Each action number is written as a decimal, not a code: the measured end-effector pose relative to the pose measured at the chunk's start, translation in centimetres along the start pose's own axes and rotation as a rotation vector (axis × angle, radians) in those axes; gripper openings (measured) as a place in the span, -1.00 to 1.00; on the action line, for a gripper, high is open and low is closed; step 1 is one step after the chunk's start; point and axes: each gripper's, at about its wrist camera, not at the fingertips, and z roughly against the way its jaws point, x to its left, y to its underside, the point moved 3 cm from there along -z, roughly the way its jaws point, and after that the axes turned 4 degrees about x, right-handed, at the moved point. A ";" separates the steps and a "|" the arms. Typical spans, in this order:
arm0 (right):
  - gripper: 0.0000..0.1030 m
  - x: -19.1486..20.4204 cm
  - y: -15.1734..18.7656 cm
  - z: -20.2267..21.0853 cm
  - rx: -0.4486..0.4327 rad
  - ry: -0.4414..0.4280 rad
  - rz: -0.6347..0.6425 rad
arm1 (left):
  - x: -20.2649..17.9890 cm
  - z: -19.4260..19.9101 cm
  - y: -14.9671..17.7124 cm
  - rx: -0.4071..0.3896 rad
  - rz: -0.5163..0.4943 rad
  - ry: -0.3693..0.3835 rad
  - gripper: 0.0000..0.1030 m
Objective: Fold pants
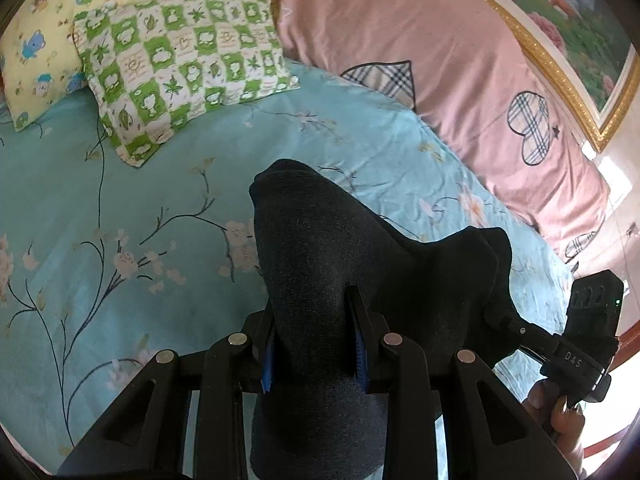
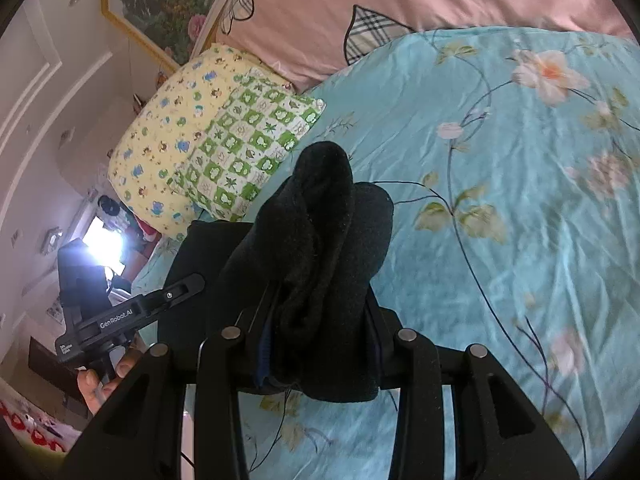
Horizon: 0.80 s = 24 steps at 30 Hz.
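Floral bedsheet [image 1: 120, 208] beneath dark pants [image 1: 304, 248] clamped in both grippers

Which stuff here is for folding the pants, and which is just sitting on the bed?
For the job:
- dark pants
- left gripper, clamped on the pants
- right gripper, clamped on the pants
- blue flowered bedsheet, the folding surface

Just lying about:
- green checked pillow
- yellow cartoon pillow
- pink quilt
- framed picture

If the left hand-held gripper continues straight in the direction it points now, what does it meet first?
Probably the blue floral bedsheet. The left hand-held gripper, shut on the dark pants, points down at the sheet, short of the green checked pillow. Depth is uncertain.
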 end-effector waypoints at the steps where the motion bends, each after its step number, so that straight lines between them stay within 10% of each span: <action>1: -0.24 -0.1 -0.1 -0.4 0.004 -0.001 0.003 | 0.2 -0.2 -0.1 0.000 0.001 -0.002 -0.43; 9: -0.21 -1.2 -0.5 -2.6 0.032 0.019 0.022 | 1.5 -2.0 0.3 0.022 -0.004 -0.012 -0.41; 24: 0.22 -4.2 0.0 -1.9 0.031 0.140 0.005 | 2.8 -2.2 1.9 0.023 -0.002 -0.092 0.30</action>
